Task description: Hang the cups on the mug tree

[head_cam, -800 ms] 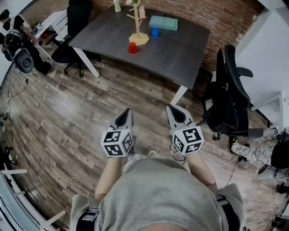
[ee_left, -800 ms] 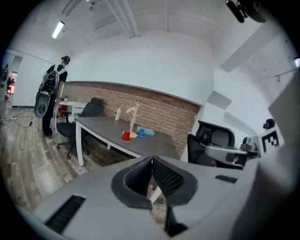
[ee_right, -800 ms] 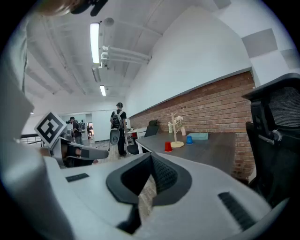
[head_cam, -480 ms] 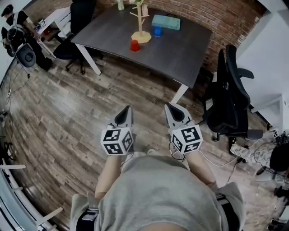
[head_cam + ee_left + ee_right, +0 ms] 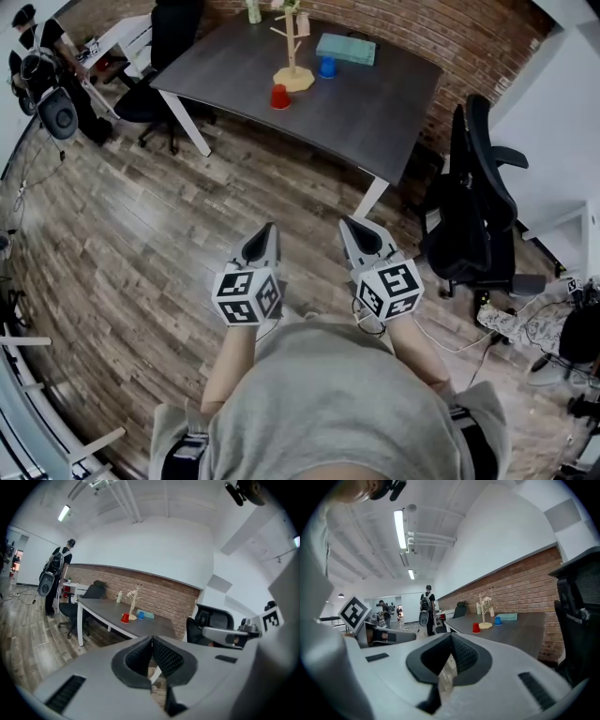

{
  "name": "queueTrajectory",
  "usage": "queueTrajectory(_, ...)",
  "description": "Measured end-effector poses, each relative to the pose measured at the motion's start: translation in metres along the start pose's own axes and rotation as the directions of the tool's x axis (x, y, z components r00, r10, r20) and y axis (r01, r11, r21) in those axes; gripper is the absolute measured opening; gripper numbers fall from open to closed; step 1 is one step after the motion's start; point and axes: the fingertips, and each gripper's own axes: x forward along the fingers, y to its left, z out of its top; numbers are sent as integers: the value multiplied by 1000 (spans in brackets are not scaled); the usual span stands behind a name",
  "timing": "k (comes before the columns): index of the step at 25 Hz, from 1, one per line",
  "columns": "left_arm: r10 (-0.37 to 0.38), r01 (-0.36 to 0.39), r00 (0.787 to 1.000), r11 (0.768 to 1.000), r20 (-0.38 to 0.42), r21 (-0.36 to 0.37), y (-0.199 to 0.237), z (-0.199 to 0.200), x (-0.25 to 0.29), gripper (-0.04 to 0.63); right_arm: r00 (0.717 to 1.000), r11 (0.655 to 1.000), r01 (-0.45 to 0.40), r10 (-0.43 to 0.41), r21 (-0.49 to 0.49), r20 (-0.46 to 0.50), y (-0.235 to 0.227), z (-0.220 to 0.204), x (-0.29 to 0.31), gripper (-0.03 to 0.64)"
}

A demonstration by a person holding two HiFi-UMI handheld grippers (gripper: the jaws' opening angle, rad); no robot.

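Note:
A wooden mug tree [image 5: 292, 56] stands on a dark grey table [image 5: 375, 103] far ahead of me. A red cup [image 5: 279, 97] sits upside down in front of its base, and a blue cup [image 5: 326, 67] stands to its right. Both grippers hang close to my body over the wooden floor, well short of the table. My left gripper [image 5: 265, 234] is shut and empty. My right gripper [image 5: 354, 230] is shut and empty too. The tree [image 5: 134, 603] and red cup [image 5: 124, 618] show small in the left gripper view, and likewise the tree [image 5: 483, 612] and red cup [image 5: 476, 628] in the right gripper view.
A teal book [image 5: 347, 49] and a bottle [image 5: 253, 11] lie on the table's far side. A black office chair [image 5: 473, 202] stands right of the table, another [image 5: 164, 56] at its left end. A person with a backpack [image 5: 42, 66] stands at far left. Cables [image 5: 525, 323] litter the floor at right.
The view has shifted slightly, so the table and cups sit a little higher and further right in the head view. Both grippers stay shut in front of me.

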Motion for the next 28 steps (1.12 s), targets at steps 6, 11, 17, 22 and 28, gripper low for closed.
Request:
queueTrajectory(6, 6, -6, 1000, 1000, 6, 10, -6, -1, -2, 9, 1000, 1000, 23, -23, -13, -18, -6, -5, -2, 2)
queueTrajectory(11, -2, 2, 1000, 1000, 5, 22, -8, 0, -2, 12, 999, 999, 37, -36, 26, -22, -11, -10, -2, 9)
queueTrajectory(17, -2, 2, 1000, 1000, 1, 16, -1, 1, 11, 23, 999, 999, 38, -38, 20, -31, -19, -13, 6, 52)
queueTrajectory(22, -12, 12, 1000, 1000, -1, 19, 8, 9, 27, 64, 998, 999, 42, -41, 31, -44, -30, -12, 24, 80)
queueTrajectory(28, -29, 29, 1000, 999, -2, 33, 24, 25, 57, 110, 998, 999, 42, -40, 28, -57, -47, -6, 59, 130)
